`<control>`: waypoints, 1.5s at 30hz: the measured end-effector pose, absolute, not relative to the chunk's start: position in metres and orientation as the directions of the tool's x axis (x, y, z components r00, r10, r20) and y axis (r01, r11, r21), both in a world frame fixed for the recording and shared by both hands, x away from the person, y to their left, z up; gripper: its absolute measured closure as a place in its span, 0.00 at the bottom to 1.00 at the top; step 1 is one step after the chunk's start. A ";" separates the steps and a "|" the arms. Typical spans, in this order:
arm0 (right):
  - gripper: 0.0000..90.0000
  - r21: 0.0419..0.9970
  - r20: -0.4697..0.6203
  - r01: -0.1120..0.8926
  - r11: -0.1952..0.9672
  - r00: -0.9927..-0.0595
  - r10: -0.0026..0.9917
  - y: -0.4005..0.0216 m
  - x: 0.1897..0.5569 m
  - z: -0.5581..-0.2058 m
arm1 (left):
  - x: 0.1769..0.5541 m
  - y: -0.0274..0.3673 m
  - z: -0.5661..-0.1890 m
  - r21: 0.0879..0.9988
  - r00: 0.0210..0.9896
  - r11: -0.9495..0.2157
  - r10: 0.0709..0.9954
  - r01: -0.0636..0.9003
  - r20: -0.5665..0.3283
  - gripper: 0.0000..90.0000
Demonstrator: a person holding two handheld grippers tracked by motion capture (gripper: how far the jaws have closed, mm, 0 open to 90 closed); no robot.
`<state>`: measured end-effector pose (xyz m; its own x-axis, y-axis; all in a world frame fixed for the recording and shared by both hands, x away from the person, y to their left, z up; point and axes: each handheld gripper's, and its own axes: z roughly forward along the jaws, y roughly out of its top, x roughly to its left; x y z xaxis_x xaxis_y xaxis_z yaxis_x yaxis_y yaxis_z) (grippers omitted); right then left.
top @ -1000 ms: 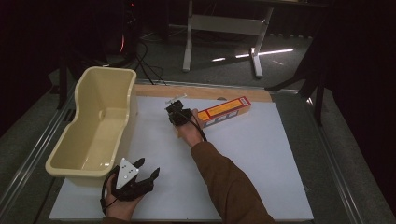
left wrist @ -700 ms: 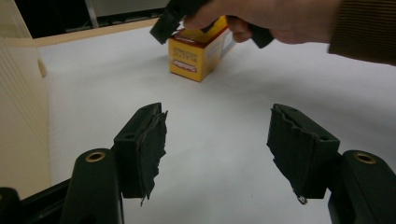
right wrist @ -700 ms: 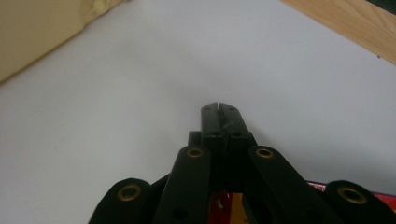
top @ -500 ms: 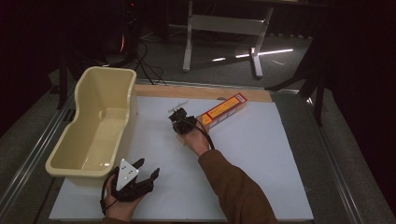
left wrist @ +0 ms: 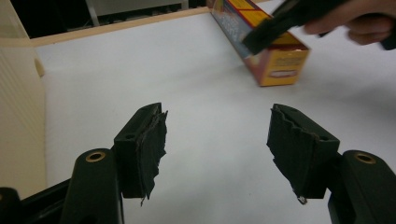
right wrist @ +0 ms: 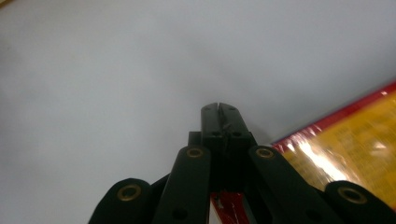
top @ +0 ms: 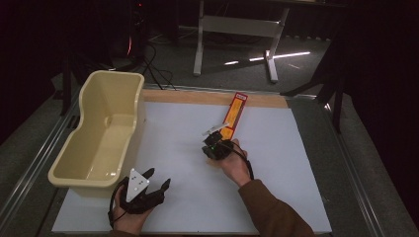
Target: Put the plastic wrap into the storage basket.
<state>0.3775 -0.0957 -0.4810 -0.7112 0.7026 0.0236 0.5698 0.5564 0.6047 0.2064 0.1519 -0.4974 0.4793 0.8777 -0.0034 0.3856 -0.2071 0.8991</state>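
Observation:
A long red and yellow box (top: 235, 113) lies flat on the white board (top: 286, 163), its length running away from me. My right gripper (top: 211, 139) is shut with nothing between its jaws, and it sits against the box's near left end. The right gripper view has the shut tips (right wrist: 219, 110) low over the board, with the box's glossy yellow face (right wrist: 345, 140) just to their right. Near the board's front left, my left gripper (top: 158, 177) rests open and holds nothing. Its own view looks between the open jaws (left wrist: 217, 126) at the box (left wrist: 275, 65) and the other hand farther off.
A cream plastic tub (top: 89, 106) stands along the board's left side, close to the left gripper, and its wall (left wrist: 18, 107) is seen in the left gripper view. A wooden strip (top: 197, 96) edges the back. Desk legs (top: 269, 59) stand on the dark floor beyond.
The box has swung from lying across the back to pointing away from me. The right gripper, shut, moved nearer and rightward with the box's end. The left gripper stayed put.

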 end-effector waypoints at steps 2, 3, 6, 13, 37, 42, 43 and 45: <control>1.00 0.612 0.029 0.571 0.546 -0.707 0.707 -0.103 0.375 -0.480 | 0.206 0.151 -0.498 0.900 0.479 -0.206 0.878 0.384 -0.004 0.40; 1.00 0.618 0.049 0.583 0.527 -0.697 0.715 -0.119 0.370 -0.479 | 0.206 0.150 -0.498 0.900 0.482 -0.209 0.876 0.383 -0.002 0.40; 1.00 0.617 0.052 0.592 0.519 -0.689 0.723 -0.138 0.363 -0.479 | 0.206 0.150 -0.498 0.899 0.482 -0.211 0.876 0.384 0.000 0.41; 1.00 0.602 0.023 0.607 0.519 -0.662 0.749 -0.176 0.353 -0.478 | 0.207 0.149 -0.499 0.899 0.482 -0.211 0.876 0.384 -0.001 0.41; 0.27 0.675 0.018 0.655 0.339 -0.474 0.880 -0.197 0.455 -0.480 | 0.208 0.148 -0.499 0.900 0.490 -0.216 0.872 0.379 0.003 0.40; 0.28 0.628 0.025 0.691 0.358 -0.478 0.878 -0.188 0.473 -0.486 | 0.208 0.148 -0.498 0.900 0.492 -0.217 0.870 0.379 0.002 0.41; 0.34 0.598 0.035 0.716 0.361 -0.474 0.880 -0.186 0.481 -0.489 | 0.208 0.148 -0.499 0.899 0.493 -0.217 0.870 0.380 0.002 0.40; 0.38 0.573 0.044 0.738 0.357 -0.462 0.886 -0.185 0.486 -0.491 | 0.207 0.148 -0.498 0.900 0.490 -0.213 0.872 0.380 0.000 0.40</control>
<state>0.4858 -0.1852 -0.4909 -0.4620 0.8858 0.0440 0.7383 0.3566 0.5726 0.2072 0.1483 -0.4982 0.4904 0.8715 -0.0003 0.3795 -0.2133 0.9003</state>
